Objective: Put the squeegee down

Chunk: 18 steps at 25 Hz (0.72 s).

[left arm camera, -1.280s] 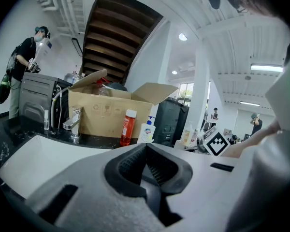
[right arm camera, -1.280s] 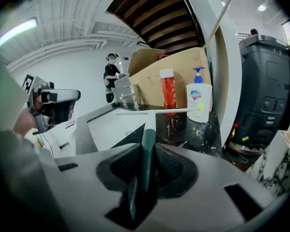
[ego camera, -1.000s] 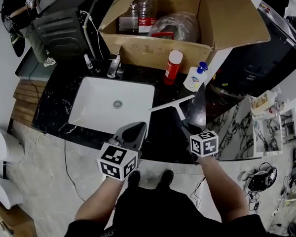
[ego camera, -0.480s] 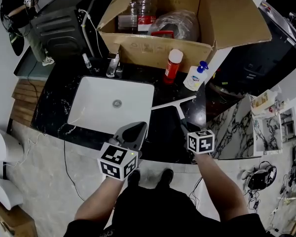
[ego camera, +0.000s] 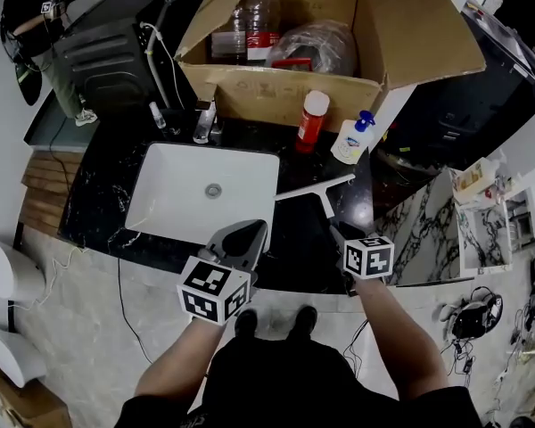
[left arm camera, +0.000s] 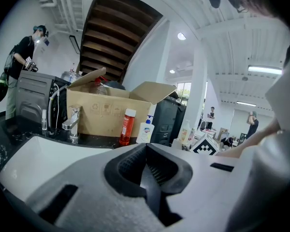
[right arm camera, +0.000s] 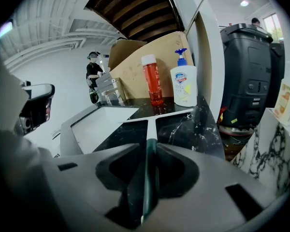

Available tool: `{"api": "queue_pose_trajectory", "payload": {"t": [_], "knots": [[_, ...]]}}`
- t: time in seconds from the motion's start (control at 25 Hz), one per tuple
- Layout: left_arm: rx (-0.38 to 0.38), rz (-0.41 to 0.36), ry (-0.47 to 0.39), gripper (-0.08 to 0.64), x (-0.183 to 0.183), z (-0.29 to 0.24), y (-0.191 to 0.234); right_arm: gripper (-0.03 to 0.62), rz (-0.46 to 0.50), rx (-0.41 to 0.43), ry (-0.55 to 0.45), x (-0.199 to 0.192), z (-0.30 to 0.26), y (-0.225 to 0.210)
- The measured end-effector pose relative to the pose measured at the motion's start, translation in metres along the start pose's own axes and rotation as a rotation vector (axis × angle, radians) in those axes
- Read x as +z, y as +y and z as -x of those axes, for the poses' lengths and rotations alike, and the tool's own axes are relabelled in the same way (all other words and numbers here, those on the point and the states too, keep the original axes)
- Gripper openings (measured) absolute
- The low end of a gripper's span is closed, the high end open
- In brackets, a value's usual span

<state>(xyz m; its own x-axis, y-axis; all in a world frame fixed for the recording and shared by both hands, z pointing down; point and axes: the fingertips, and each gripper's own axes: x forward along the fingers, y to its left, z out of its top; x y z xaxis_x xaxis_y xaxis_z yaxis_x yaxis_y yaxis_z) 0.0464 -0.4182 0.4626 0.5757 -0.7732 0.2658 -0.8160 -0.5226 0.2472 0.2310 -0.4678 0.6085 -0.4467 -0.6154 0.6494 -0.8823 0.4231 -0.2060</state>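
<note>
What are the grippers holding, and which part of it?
The right gripper has the squeegee by the end of its dark handle, with its jaws opening around it and the blade on the counter. The left gripper holds nothing; its jaws are together.

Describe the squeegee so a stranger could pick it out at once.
On the black marble countertop, look just right of the white sink, in front of the red bottle and the pump soap bottle. The squeegee lies flat there, its handle between the opening jaws of the right tool. Unlike the upright bottles, it is a flat T: a long pale blade across a slim handle.
</note>
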Motion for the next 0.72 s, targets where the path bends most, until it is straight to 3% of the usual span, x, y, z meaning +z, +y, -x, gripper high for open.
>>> {"api": "queue_pose_trajectory", "payload": {"t": [0.4, 0.72], "knots": [[-0.061, -0.04, -0.008, 0.009, 0.013, 0.019, 0.01, 0.088, -0.097, -0.108, -0.125, 0.012, 0.047, -0.006], [-0.153, -0.105, -0.008, 0.009, 0.014, 0.043, 0.019, 0.061, -0.13, -0.184, -0.202, 0.003, 0.093, 0.032]]}}
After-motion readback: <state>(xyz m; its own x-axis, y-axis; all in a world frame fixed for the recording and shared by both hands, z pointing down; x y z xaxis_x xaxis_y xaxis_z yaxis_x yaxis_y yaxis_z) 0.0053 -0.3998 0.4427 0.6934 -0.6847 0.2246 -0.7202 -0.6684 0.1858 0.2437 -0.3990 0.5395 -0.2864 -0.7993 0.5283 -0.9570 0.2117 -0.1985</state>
